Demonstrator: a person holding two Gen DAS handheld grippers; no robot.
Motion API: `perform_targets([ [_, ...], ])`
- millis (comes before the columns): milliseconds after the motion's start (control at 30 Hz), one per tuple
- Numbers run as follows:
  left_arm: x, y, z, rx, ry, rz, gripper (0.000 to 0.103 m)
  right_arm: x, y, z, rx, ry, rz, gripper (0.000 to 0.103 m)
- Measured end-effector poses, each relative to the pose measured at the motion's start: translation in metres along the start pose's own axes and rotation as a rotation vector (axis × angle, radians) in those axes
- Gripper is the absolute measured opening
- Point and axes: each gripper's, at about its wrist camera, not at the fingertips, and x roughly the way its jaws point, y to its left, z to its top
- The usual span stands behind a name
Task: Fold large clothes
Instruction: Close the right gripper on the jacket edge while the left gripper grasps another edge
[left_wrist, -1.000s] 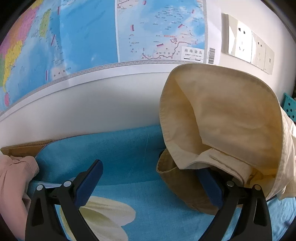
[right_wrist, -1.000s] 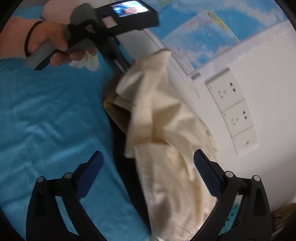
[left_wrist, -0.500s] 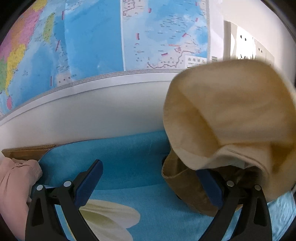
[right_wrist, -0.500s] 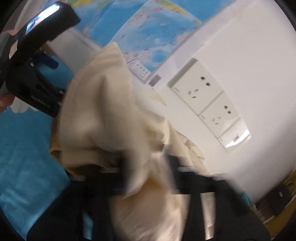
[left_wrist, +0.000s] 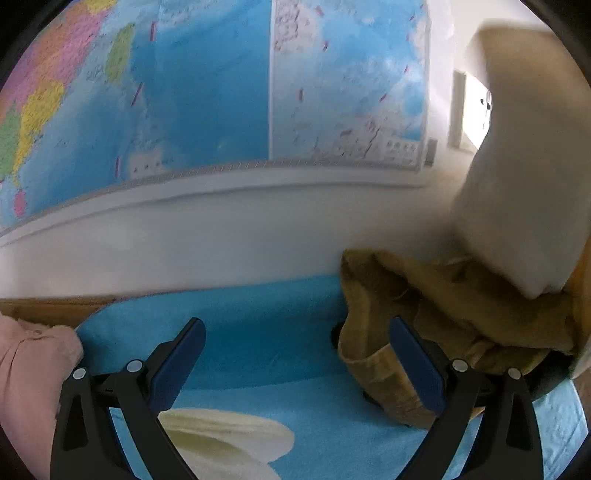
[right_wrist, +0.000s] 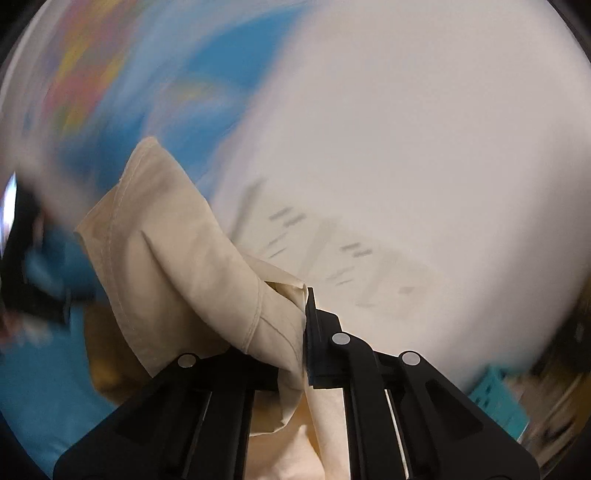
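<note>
The right gripper (right_wrist: 304, 332) had its fingers (right_wrist: 317, 332) clamped together on a fold of the cream garment (right_wrist: 166, 251), the cloth pinched right at the tips and rising up and to the left in a creased, seamed flap, with more of it hanging down between the gripper's black arms. That view was smeared with motion blur; behind the cloth lay a blue cover (right_wrist: 33, 387), and farther back a white wall (right_wrist: 424, 129) with a row of sockets (right_wrist: 332, 254) and the blurred colours of a map (right_wrist: 129, 74), plus a teal crate (right_wrist: 495, 398) at lower right. In the left wrist view, the left gripper (left_wrist: 297, 362) had its blue-padded fingers (left_wrist: 177, 363) wide apart with nothing between them; the right pad sat just in front of a tan, brownish bundle of cloth (left_wrist: 424, 302), and I could not tell whether it touched. Below the fingers the blue cover (left_wrist: 266, 332) showed a pale flower print (left_wrist: 229, 439). A pink sleeve (left_wrist: 29, 369) filled the lower left edge. The cream garment (left_wrist: 524, 166) hung raised at the right, its lower end meeting the tan bundle. Beyond ran a wooden edge (left_wrist: 48, 308), then the white wall (left_wrist: 221, 240), the big map (left_wrist: 221, 92) pinned above it, and a socket plate (left_wrist: 469, 110) partly hidden by the garment.
</note>
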Motion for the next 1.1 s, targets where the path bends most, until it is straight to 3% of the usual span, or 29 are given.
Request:
perform_targets([
  [67,-0.003,-0.008,0.006,0.012,-0.022,-0.068,0.096,-0.019,-0.039,0.013,0.096,-0.037,-0.008,0.006],
  [167,-0.010,-0.035,0.017,0.065,-0.069,-0.176,0.096,-0.032,-0.071,0.022,0.144,-0.071,-0.028,0.005],
  [367,-0.021,-0.136,0.051,0.247,-0.167,-0.453,0.096,-0.070,-0.104,0.007,0.235,-0.122,0.002,0.005],
  [500,-0.002,-0.182,0.063,0.308,-0.119,-0.607,0.096,-0.057,-0.133,0.002,0.254,-0.114,-0.001,0.005],
  [567,0.009,-0.206,0.062,0.367,-0.105,-0.597,0.096,-0.044,-0.142,0.001,0.262,-0.109,-0.001,0.005],
  [600,0.018,-0.222,0.061,0.388,-0.090,-0.591,0.087,-0.047,-0.148,-0.002,0.271,-0.108,0.005,0.005],
  [633,0.025,-0.233,0.062,0.391,-0.070,-0.586,0.046,-0.048,-0.152,-0.002,0.280,-0.108,-0.001,0.005],
  [667,0.031,-0.245,0.065,0.392,-0.039,-0.552,0.019,-0.051,-0.155,-0.003,0.293,-0.109,-0.009,0.005],
  [700,0.034,-0.253,0.070,0.380,-0.007,-0.546,0.002,-0.053,-0.165,-0.002,0.300,-0.111,-0.016,0.005],
  [733,0.033,-0.259,0.077,0.366,-0.001,-0.542,0.002,-0.057,-0.171,-0.001,0.319,-0.114,-0.042,0.005],
  [867,-0.017,-0.278,0.109,0.386,-0.178,-0.480,0.001,-0.107,-0.204,0.018,0.345,-0.206,-0.090,0.005],
  [1000,-0.102,-0.271,0.163,0.297,-0.368,-0.484,0.001,-0.188,-0.222,0.066,0.318,-0.353,-0.139,0.005],
  [1100,-0.181,-0.246,0.183,0.267,-0.538,-0.498,0.001,-0.253,-0.227,0.098,0.309,-0.446,-0.114,0.005],
])
